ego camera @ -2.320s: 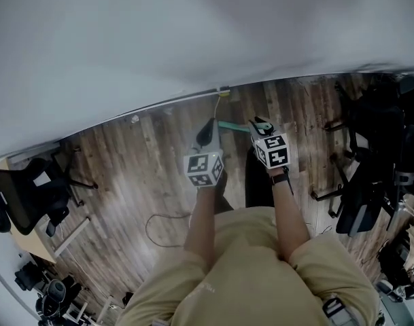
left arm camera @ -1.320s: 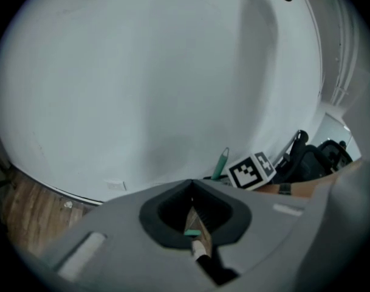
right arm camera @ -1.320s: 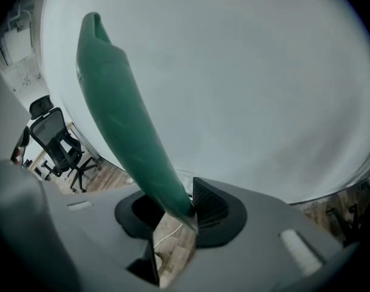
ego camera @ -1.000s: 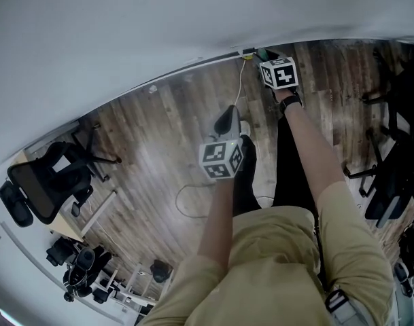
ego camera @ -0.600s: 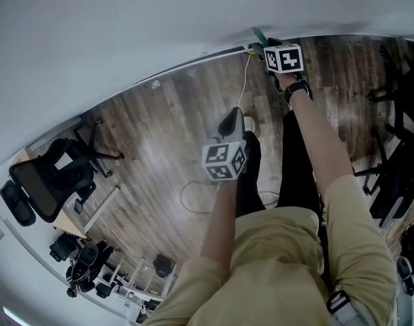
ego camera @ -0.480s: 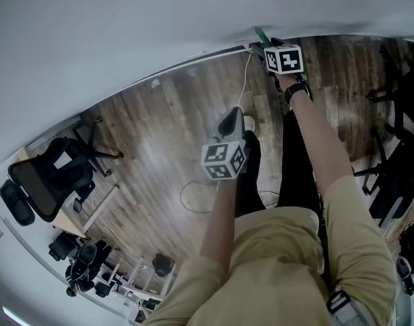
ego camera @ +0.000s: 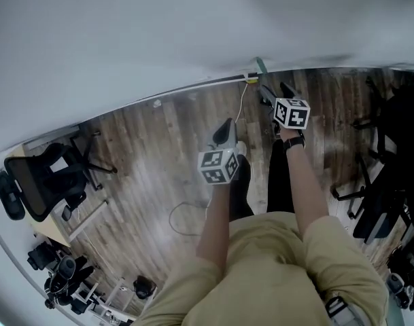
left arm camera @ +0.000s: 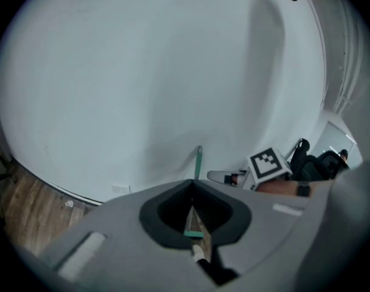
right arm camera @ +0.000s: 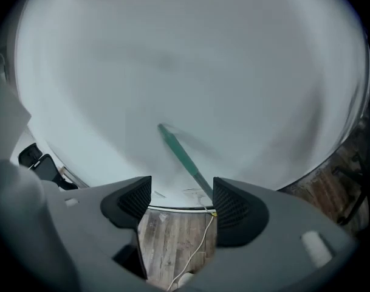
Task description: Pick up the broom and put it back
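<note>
The broom's green handle (ego camera: 260, 64) leans against the white wall (ego camera: 159, 39); its head is hidden. In the right gripper view the broom handle (right arm camera: 180, 152) stands beyond the jaws, apart from them. My right gripper (ego camera: 274, 91) is just in front of the wall, open, and its jaws have just been opening with nothing between them (right arm camera: 181, 193). My left gripper (ego camera: 224, 132) hangs lower and nearer to me over the wooden floor, its jaws shut (left arm camera: 192, 184) and empty. The left gripper view shows the broom handle (left arm camera: 198, 162) and the right gripper's marker cube (left arm camera: 270, 163) ahead.
A white cable (ego camera: 242, 100) runs from a yellow plug at the skirting down across the floor. A black office chair (ego camera: 37, 182) stands at the left, more dark chairs (ego camera: 390, 148) at the right. My legs and shoes are below the grippers.
My right gripper, earlier up at the wall on the broom handle, has drawn back from it and stands open. The broom stays leaning on the wall. The left gripper has risen slightly.
</note>
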A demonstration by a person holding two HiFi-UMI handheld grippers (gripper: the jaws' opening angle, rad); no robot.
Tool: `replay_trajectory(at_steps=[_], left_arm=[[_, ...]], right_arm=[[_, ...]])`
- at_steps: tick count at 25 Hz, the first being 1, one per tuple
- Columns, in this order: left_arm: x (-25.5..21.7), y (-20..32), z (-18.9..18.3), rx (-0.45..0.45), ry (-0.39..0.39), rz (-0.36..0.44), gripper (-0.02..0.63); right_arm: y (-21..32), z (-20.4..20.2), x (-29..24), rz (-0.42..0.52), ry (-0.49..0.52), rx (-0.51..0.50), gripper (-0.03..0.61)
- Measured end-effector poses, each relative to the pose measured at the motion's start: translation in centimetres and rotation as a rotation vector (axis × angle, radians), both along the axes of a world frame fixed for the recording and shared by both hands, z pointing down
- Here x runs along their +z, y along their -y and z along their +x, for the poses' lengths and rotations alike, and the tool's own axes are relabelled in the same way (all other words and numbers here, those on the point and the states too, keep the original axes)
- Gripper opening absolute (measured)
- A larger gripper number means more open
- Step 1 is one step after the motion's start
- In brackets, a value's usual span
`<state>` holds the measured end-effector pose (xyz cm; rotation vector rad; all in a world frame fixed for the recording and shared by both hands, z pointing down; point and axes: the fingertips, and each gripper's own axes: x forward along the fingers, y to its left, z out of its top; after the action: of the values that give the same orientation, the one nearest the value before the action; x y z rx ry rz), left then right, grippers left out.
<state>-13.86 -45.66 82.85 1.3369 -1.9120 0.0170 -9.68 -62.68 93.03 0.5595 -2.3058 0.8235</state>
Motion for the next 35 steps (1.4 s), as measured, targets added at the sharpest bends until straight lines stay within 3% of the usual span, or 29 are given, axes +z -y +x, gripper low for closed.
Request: replay_trajectory(at_steps=[4,7,13,19,21,28,35], left_arm=[[-4.6,1.3,-0.6,0.004,0.004,0.063,0.002],[-8.4,2.1,-0.4,0.030,0.030,0.107,0.002],[-16.9,3.0,0.6,0.096,0.259,0.176,0.002],[-25.7,3.9,0.2,0.119,0.330,0.341,0.002],[-28.1,4.0,0.5,0.142,0.364,0.378,0.002],[-34.7,4.1,2.3,0.212,0.442,0.493,0.002],[-38.5,3.0,2.7,0.227,0.517,0.560,0.002]], right_arm=[[-2.7,2.2,-7.2,0.121,0.015,-0.026,0.251],[-3.5,3.4,-13.3,0.226,0.031,-0.051,0.230],[-4.5,6.0,-24.5,0.371,0.104,-0.033,0.139],[-5.5,6.3,-34.1,0.513,0.193,0.010,0.063],[-6.0,6.5,-37.4,0.551,0.244,0.036,0.008],[-7.7,8.1,-46.9,0.703,0.349,0.096,0.006],[-8.4,9.0,-49.3,0.758,0.358,0.129,0.006]])
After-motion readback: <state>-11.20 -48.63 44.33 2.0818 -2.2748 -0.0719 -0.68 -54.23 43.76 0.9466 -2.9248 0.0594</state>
